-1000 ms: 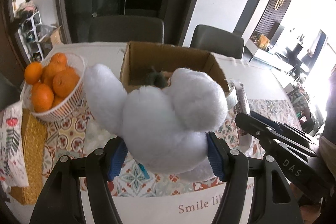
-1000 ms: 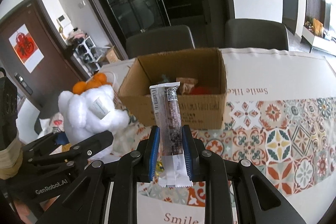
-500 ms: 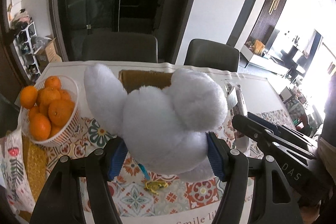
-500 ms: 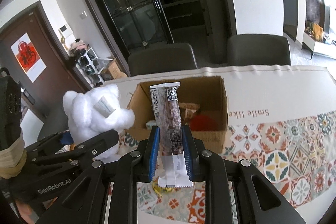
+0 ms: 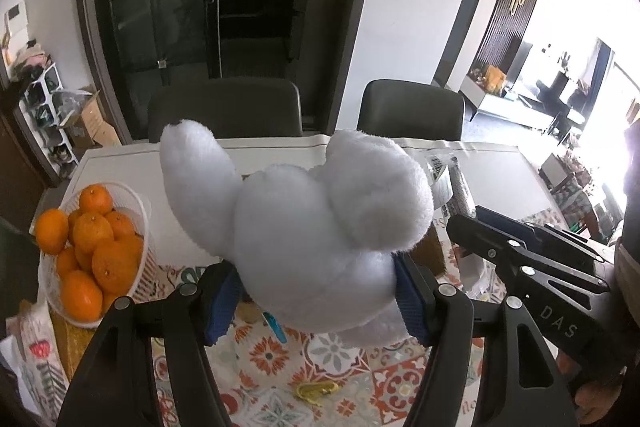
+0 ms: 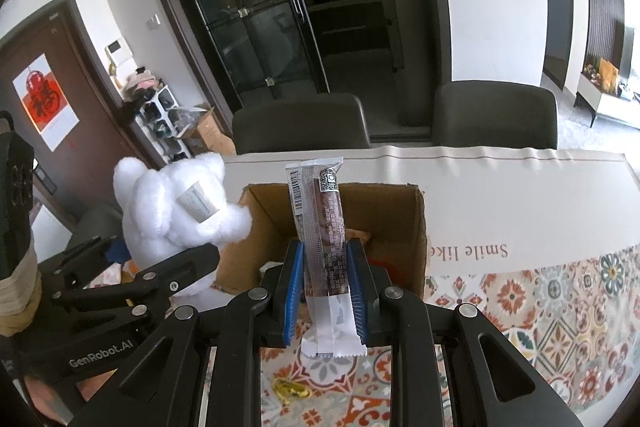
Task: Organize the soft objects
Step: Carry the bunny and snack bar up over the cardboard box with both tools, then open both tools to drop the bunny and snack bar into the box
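My left gripper (image 5: 316, 293) is shut on a white plush toy (image 5: 296, 223) and holds it in the air, left of an open cardboard box (image 6: 404, 211); the toy (image 6: 176, 211) also shows in the right wrist view, with a paper tag on it. My right gripper (image 6: 325, 291) is shut on a long wrapped snack bar (image 6: 322, 223), upright, just in front of and above the box. The box holds some items, mostly hidden by the bar and fingers. In the left wrist view the toy hides nearly all of the box.
A white basket of oranges (image 5: 86, 251) stands at the left on the patterned tablecloth (image 6: 540, 299). A small yellow item (image 5: 316, 391) lies on the cloth near me. Two dark chairs (image 6: 300, 123) stand behind the table. The right gripper's body (image 5: 532, 267) is close on the right.
Both grippers have risen and moved toward the box with their loads. The plush toy now sits higher against the box's left side, and the bar is over the box's near edge.
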Action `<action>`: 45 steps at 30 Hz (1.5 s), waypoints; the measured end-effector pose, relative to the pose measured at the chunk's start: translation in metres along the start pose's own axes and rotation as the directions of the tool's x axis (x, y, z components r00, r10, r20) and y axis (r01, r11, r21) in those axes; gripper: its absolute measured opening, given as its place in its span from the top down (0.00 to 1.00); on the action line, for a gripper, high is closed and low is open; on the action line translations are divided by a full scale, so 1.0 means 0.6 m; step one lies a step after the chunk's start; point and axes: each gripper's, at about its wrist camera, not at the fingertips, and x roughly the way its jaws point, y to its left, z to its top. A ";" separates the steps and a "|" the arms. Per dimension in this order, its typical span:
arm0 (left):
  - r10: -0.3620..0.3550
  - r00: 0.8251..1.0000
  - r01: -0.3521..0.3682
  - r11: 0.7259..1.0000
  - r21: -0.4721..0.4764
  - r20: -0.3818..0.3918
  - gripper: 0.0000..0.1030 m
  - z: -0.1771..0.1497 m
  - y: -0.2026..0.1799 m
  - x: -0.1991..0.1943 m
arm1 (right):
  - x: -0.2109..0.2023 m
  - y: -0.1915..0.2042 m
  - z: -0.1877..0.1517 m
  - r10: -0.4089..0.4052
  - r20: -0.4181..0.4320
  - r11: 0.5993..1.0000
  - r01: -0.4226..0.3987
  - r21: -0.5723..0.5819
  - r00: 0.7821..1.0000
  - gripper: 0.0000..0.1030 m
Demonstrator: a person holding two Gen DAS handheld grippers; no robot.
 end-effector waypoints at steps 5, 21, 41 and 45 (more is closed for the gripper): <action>0.009 1.000 -0.008 1.000 0.013 -0.026 0.35 0.019 0.004 0.036 | 0.039 -0.010 0.016 -0.001 -0.043 1.000 0.001 0.004 0.999 0.77; 0.010 0.986 -0.008 1.000 0.017 -0.164 0.34 0.032 0.014 0.164 | 0.161 -0.050 0.026 -0.015 -0.163 0.999 0.020 0.030 0.986 0.77; 0.082 0.987 -0.075 0.996 0.057 -0.137 0.15 0.023 0.009 0.139 | 0.129 -0.054 0.018 -0.071 -0.155 0.994 0.082 0.065 0.985 0.59; 0.131 0.987 -0.128 0.991 0.043 -0.091 0.14 0.012 0.016 0.099 | 0.104 -0.038 0.009 -0.073 -0.132 0.995 0.081 0.057 0.989 0.56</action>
